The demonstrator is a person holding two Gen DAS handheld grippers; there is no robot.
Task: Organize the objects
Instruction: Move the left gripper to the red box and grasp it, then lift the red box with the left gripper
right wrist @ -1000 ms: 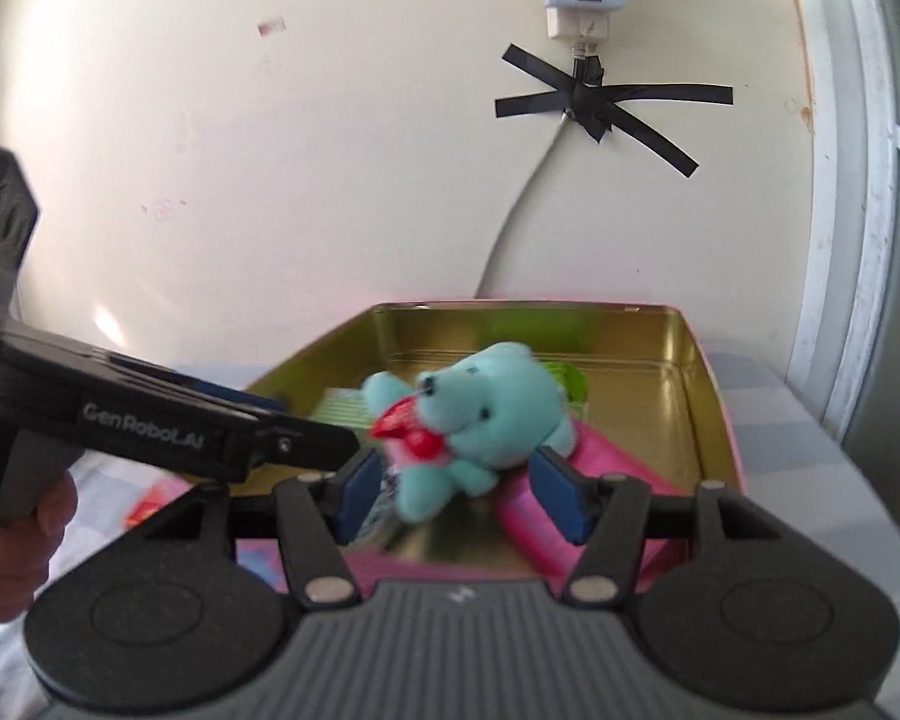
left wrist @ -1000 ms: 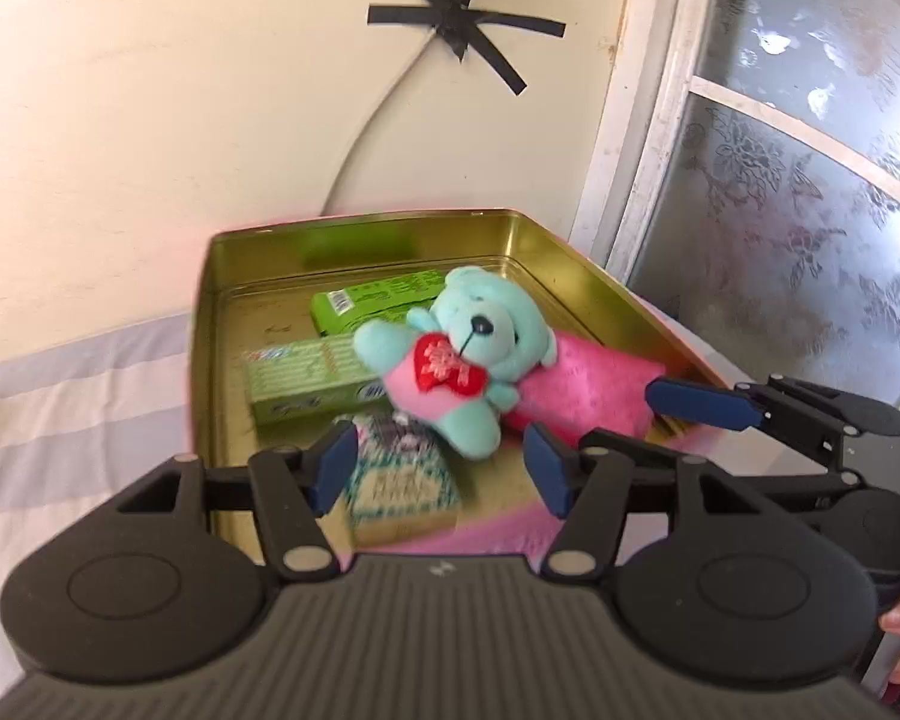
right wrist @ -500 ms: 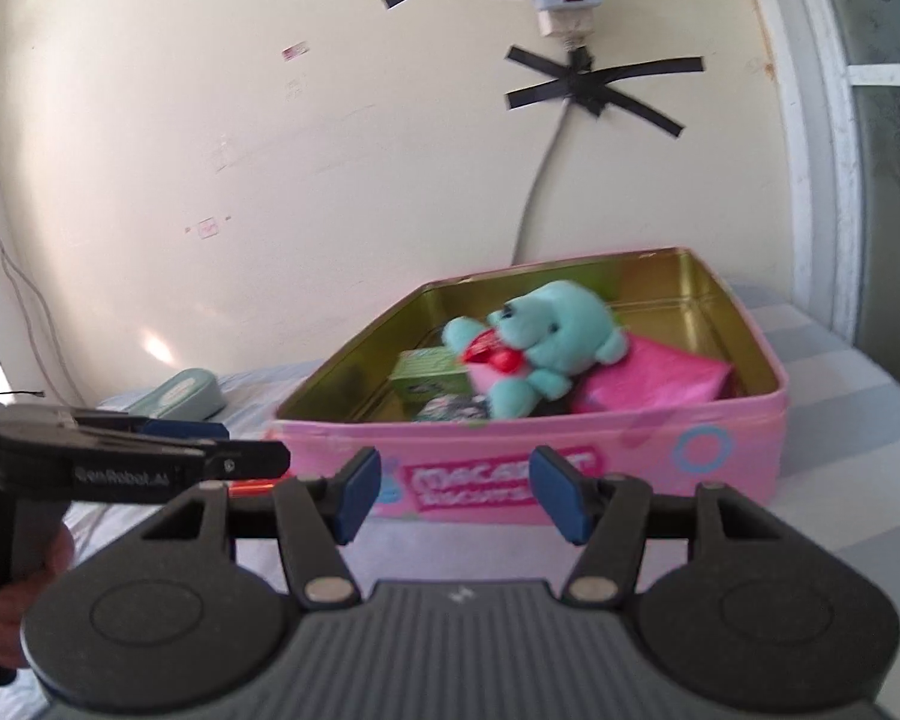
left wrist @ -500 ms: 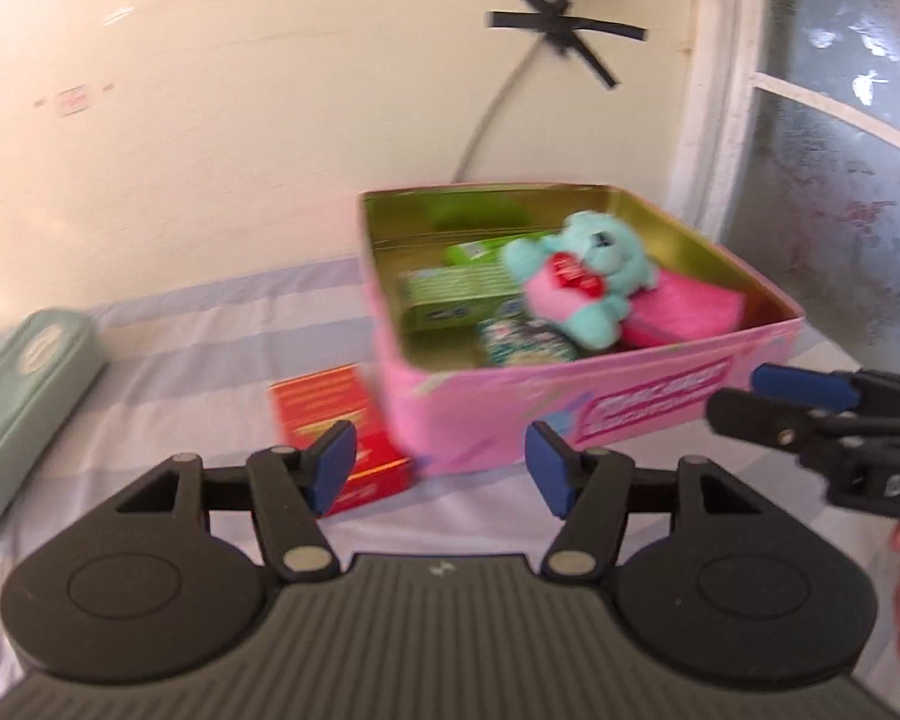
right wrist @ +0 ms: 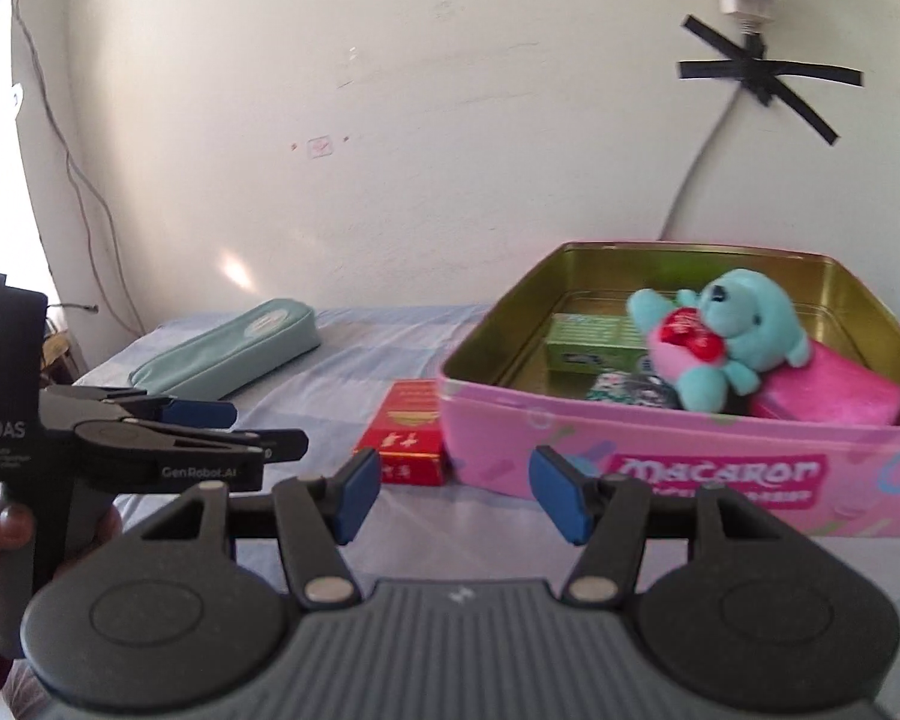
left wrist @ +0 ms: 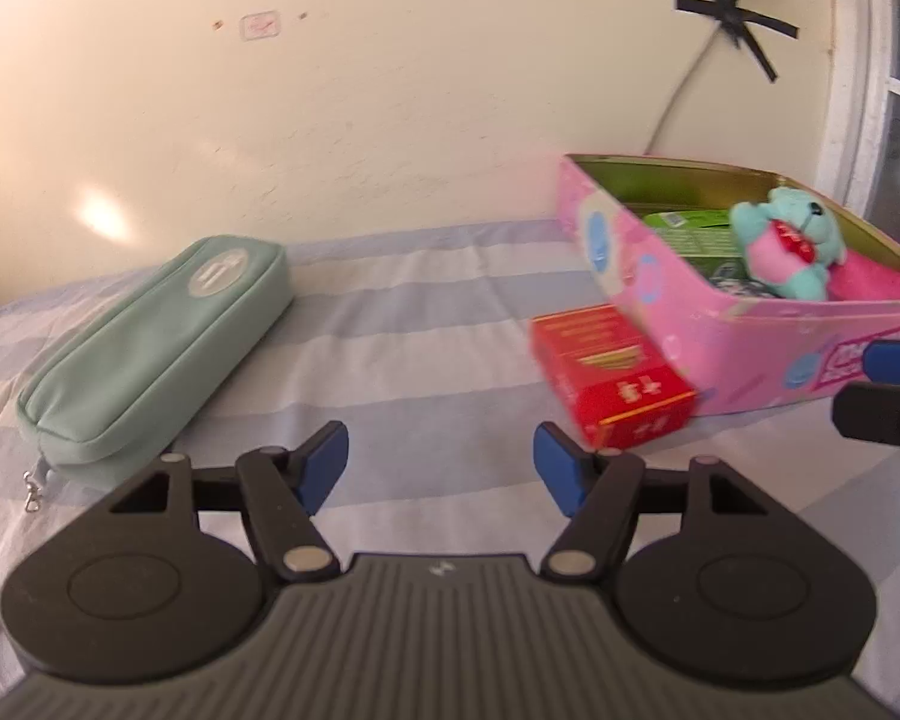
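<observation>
Just left of the pink tin (right wrist: 678, 474), and touching its near-left corner, the red box (right wrist: 411, 441) is lying flat on the striped bedsheet (left wrist: 402, 324), outside the tin that is already holding the teal bear (right wrist: 732, 342), the green cartons and the pink packet. Both pairs of tongs are standing apart and gripping nothing. From the left tongs (left wrist: 441, 468) the box (left wrist: 615, 384) is sitting ahead and a little to the right, its long axis running from near to far alongside the tin wall. The right tongs (right wrist: 455, 495) are facing the tin's front wall, with the box ahead and slightly left. The left pair looks the nearer and better lined up; closing across the box's short width seems the likely grasp. Far left, the green pencil case (left wrist: 150, 354) is lying well apart, slanting away towards the wall.
</observation>
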